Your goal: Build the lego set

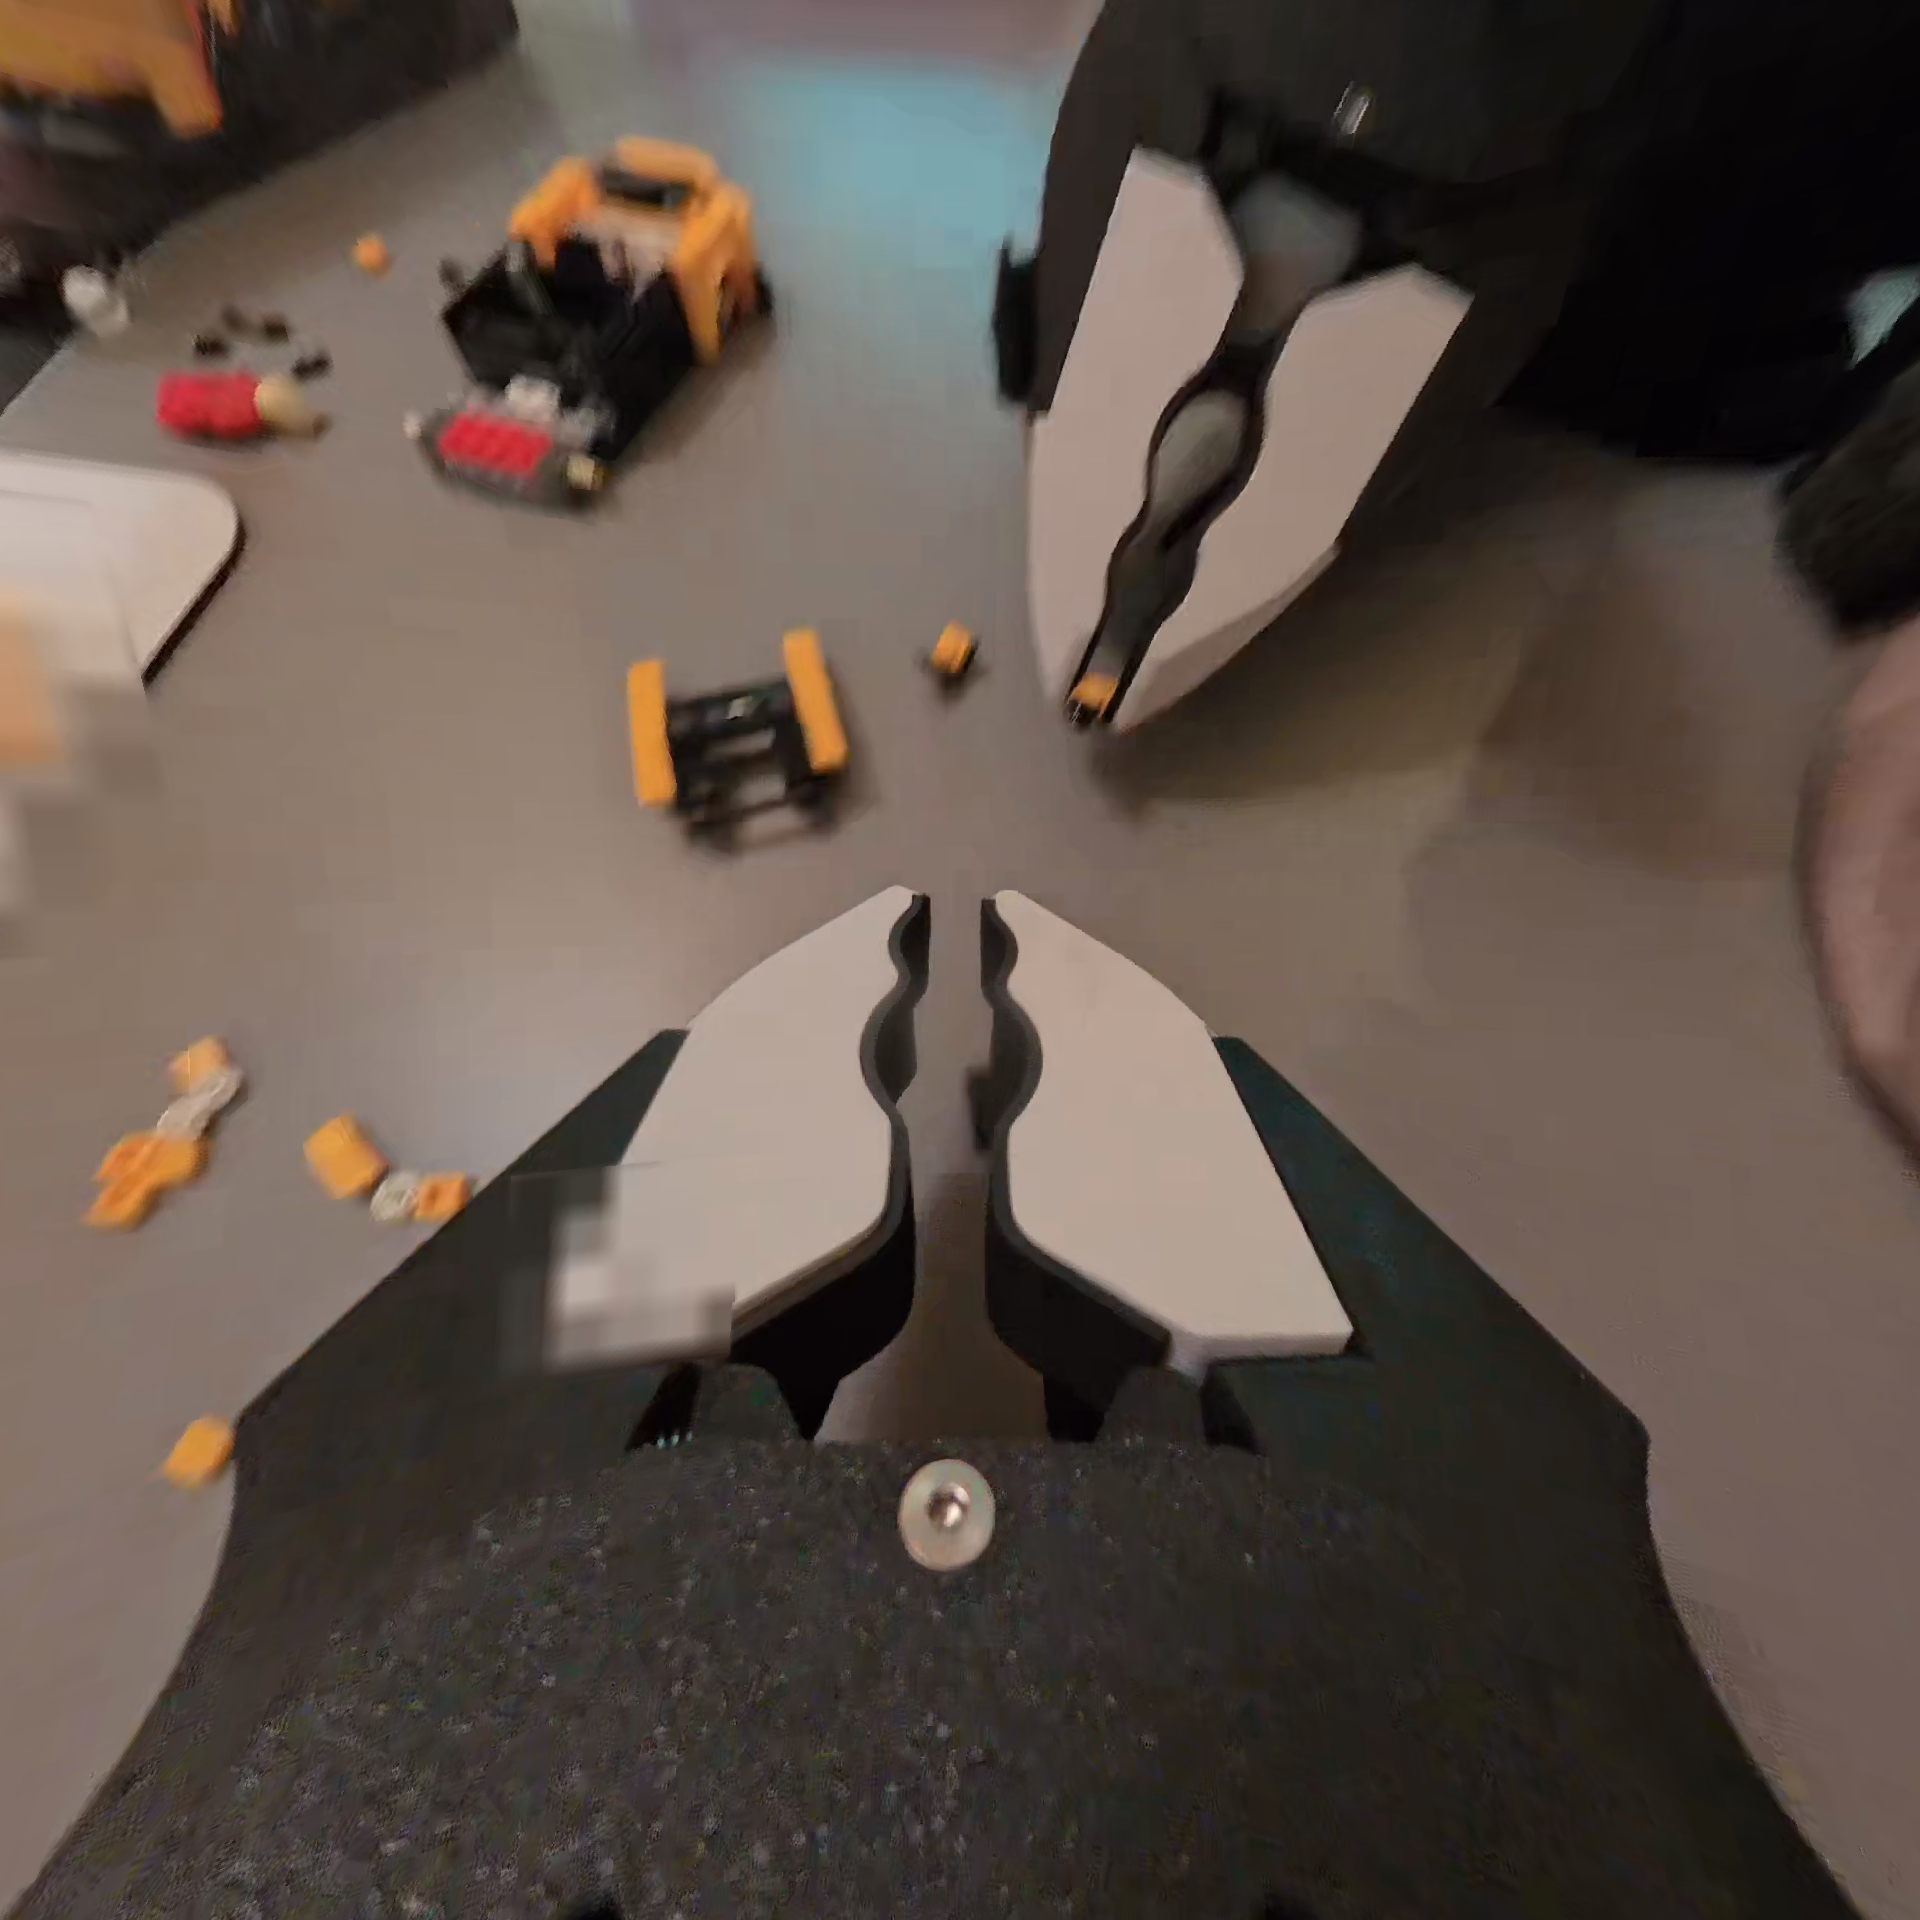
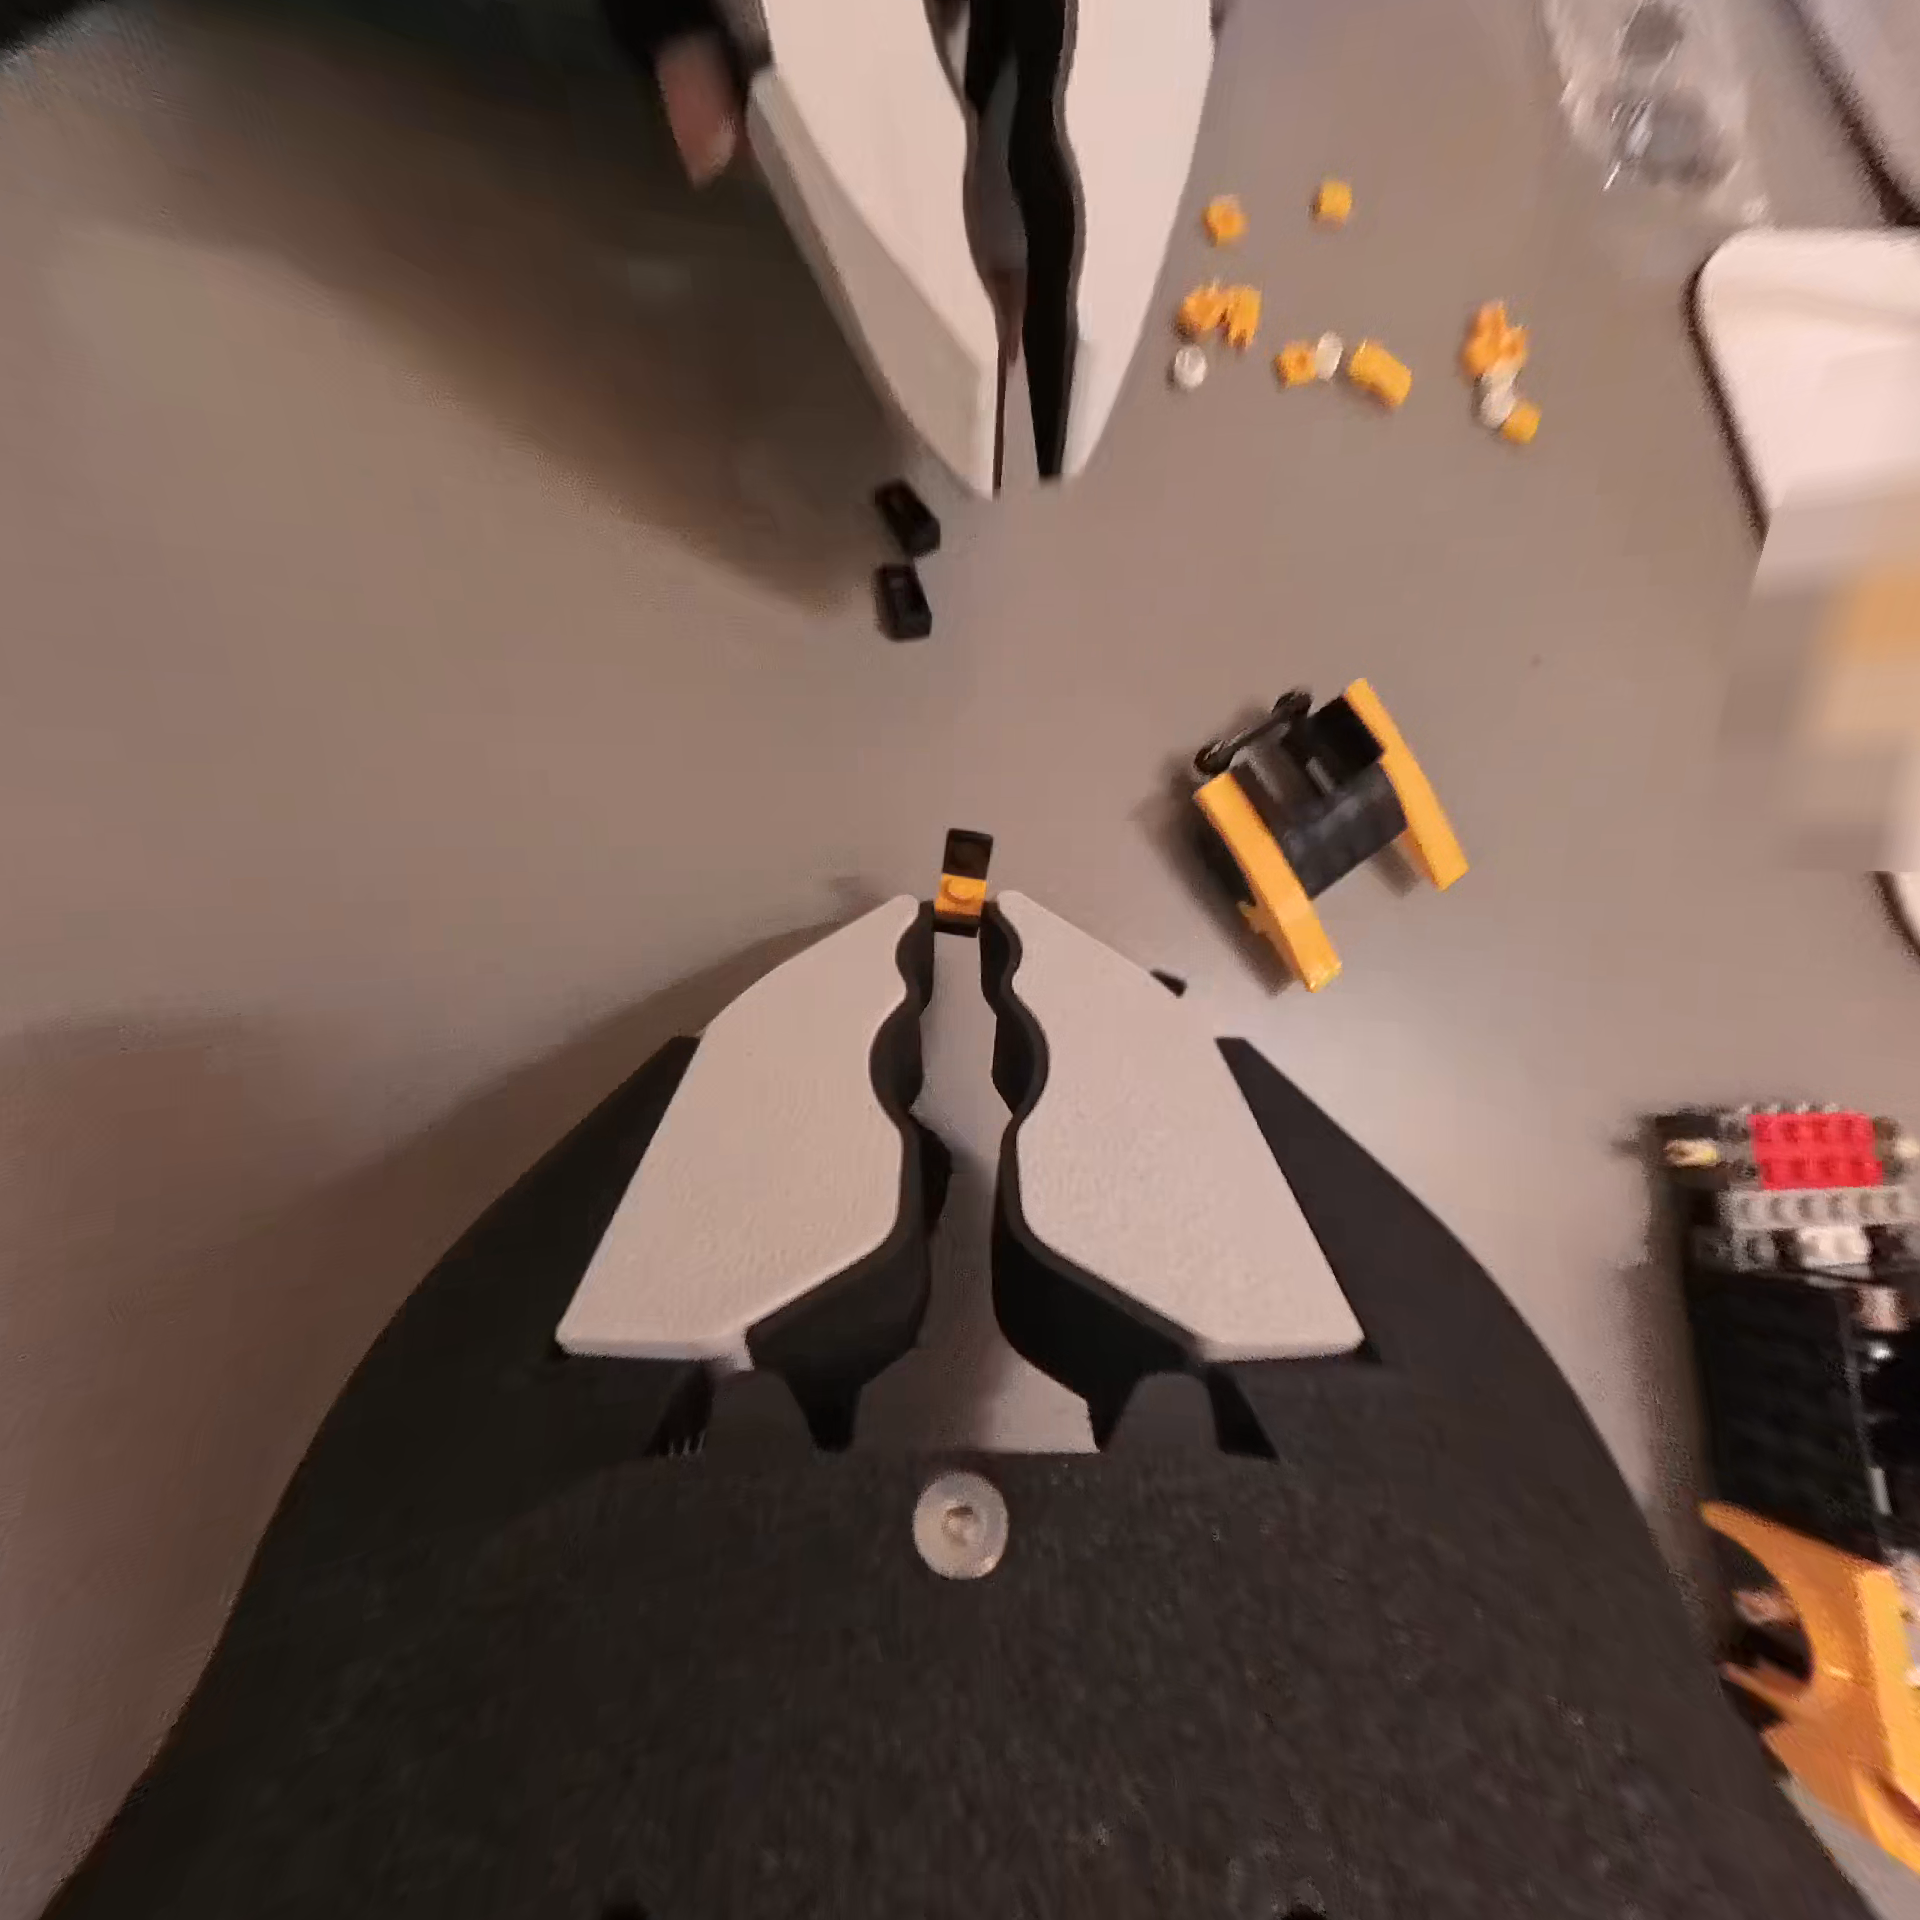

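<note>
My right gripper (image 2: 958,912) is shut on a small orange and black brick (image 2: 962,881) just above the grey table; it also shows in the left wrist view (image 1: 1093,698). My left gripper (image 1: 956,916) is empty, its jaws a narrow gap apart, and it hovers over two small black bricks (image 2: 902,566). A small assembly of black bricks with two orange rails (image 1: 743,743) (image 2: 1330,826) lies between the grippers. A second small orange and black brick (image 1: 953,652) lies beside it. The large yellow and black vehicle build (image 1: 623,301) (image 2: 1797,1351) stands farther off.
Several loose orange and white bricks (image 1: 343,1155) (image 2: 1351,358) lie scattered near the left gripper. A red block (image 1: 208,405) and small black parts lie at the far left. A white tray-like object (image 1: 114,551) (image 2: 1829,374) sits at the table's side. Left tips to right tips: about 7 cm. Left tips and right tips are each some 30 cm from the red block (image 1: 208,405).
</note>
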